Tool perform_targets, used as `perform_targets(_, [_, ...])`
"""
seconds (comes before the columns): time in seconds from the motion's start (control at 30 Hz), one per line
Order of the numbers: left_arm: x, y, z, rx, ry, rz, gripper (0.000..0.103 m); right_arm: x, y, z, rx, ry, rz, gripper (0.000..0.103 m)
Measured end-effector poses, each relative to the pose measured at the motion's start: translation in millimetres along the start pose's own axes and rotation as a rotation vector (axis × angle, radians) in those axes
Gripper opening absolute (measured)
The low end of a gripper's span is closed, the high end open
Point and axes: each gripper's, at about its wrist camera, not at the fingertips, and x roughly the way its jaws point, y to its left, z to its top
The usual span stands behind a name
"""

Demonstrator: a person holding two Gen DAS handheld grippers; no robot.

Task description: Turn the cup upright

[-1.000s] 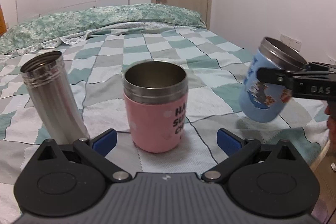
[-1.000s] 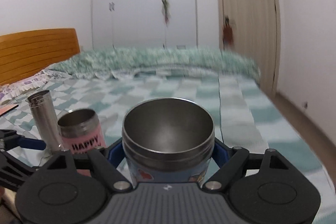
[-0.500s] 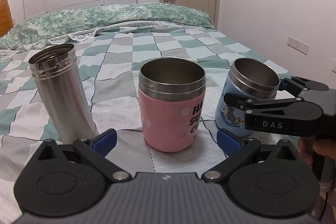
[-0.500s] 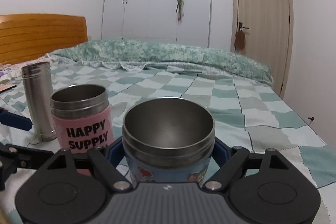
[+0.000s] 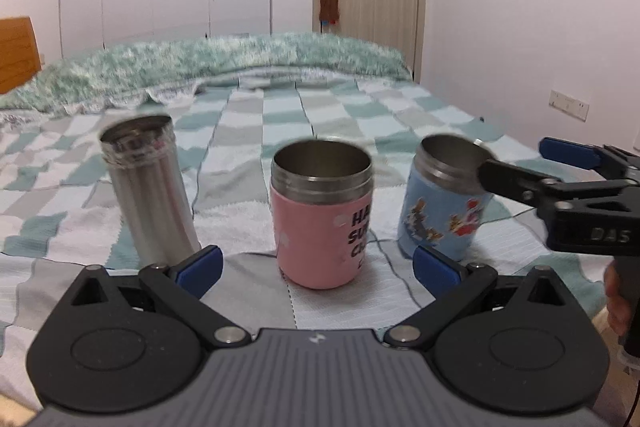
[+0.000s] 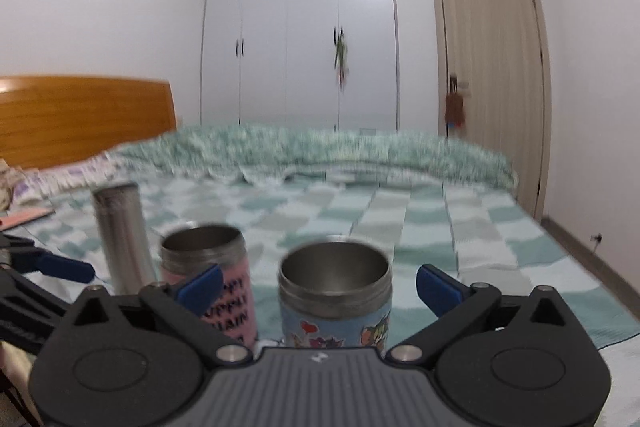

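Behind the upright blue cup (image 6: 335, 301), right tool (image 6: 318, 289) level, wide open, empty; left tool (image 5: 316, 265) likewise.

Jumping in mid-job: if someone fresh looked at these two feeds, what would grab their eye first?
Three open-topped metal cups standing upright in a row on the checkered bedspread: a tall silver flask on the left, the pink cup in the middle, the blue cartoon cup on the right. Next, the right gripper, its blue-padded fingers spread wide on either side of the blue cup without touching it. The left gripper is open too, facing the pink cup.

Flask (image 5: 150, 187), mug (image 5: 322, 215), cup (image 5: 444, 195) stand left-to-right on the bed (image 5: 280, 131).
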Motion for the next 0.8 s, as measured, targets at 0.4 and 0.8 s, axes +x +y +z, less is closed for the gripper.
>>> perform_targets(0.4, [-73.4, -32.7, -57.4, -0.033, -0.269, 0.078, 0.103, -103.0, 19.4, -26.2, -0.045, -0.135, -0.046, 0.103])
perform_targets(0.8, [-69.0, -48.4, -112.9, -0.017, -0.344, 0.171, 0.103, -134.2, 24.2, -92.0, -0.113, -0.175, -0.114, 0.103])
